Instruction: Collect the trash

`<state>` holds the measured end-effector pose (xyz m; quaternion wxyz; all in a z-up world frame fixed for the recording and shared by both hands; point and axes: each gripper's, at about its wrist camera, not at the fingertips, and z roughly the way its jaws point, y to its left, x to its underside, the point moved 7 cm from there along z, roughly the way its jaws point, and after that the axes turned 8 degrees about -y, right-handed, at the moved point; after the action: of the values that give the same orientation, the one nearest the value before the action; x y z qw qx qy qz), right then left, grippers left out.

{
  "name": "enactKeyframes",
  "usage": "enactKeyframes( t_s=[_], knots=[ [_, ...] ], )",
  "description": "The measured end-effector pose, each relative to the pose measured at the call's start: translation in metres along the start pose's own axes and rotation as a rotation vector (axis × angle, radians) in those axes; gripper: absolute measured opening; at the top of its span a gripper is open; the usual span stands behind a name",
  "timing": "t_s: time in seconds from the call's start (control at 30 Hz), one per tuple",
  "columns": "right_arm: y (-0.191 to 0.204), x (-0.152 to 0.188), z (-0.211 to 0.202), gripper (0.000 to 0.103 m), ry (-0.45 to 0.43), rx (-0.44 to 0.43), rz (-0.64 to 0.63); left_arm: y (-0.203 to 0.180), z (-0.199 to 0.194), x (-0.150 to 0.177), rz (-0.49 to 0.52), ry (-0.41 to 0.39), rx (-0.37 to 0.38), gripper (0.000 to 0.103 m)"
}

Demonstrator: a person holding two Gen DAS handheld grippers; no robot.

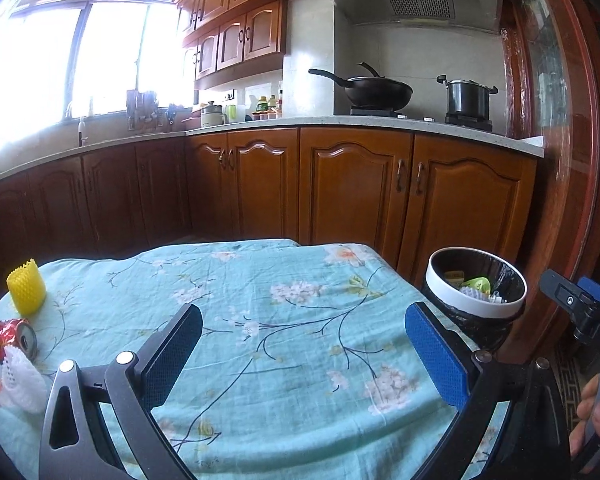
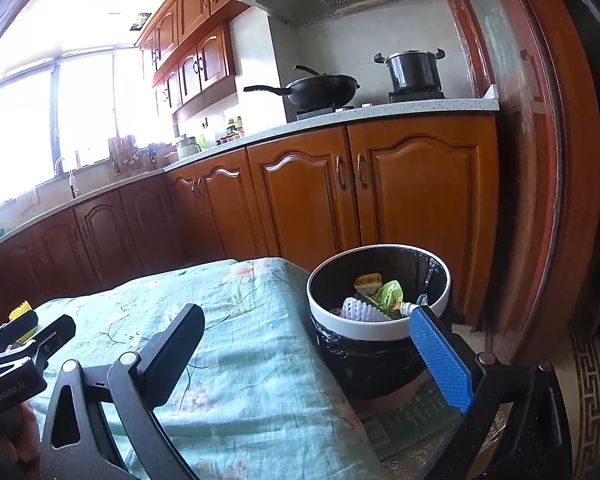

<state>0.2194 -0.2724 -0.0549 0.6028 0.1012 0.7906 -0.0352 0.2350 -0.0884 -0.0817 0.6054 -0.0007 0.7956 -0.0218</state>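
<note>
A net sleeve (image 1: 26,293), a crushed can (image 1: 13,338) and a foam net (image 1: 22,380) are lined up front to back along the table's (image 1: 284,320) left edge. The bin (image 1: 476,286) is parked just off the right edge, trash (image 2: 374,296) piled in it. Cabinets (image 1: 340,188) are set behind.

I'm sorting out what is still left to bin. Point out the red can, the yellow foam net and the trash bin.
red can (image 1: 10,338), left wrist view, on its crumpled side.
yellow foam net (image 1: 27,290), left wrist view, on its front wall.
trash bin (image 2: 354,330), right wrist view, on its white rim.
</note>
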Motion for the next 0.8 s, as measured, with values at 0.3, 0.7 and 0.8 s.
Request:
enactKeyframes(
  t_s=[0.3,0.7,0.8],
  knots=[
    [0.001,0.002,0.003,0.103,0.004,-0.004,-0.003,0.001,0.004,0.001,0.014,-0.006,0.018,0.102],
    [0.008,0.005,0.004,0.103,0.005,-0.011,-0.034,0.010,0.007,0.001,0.018,-0.018,0.015,0.102],
    [0.009,0.004,0.004,0.103,0.004,-0.018,-0.025,0.011,0.007,0.000,0.016,-0.026,0.019,0.102]
  ],
)
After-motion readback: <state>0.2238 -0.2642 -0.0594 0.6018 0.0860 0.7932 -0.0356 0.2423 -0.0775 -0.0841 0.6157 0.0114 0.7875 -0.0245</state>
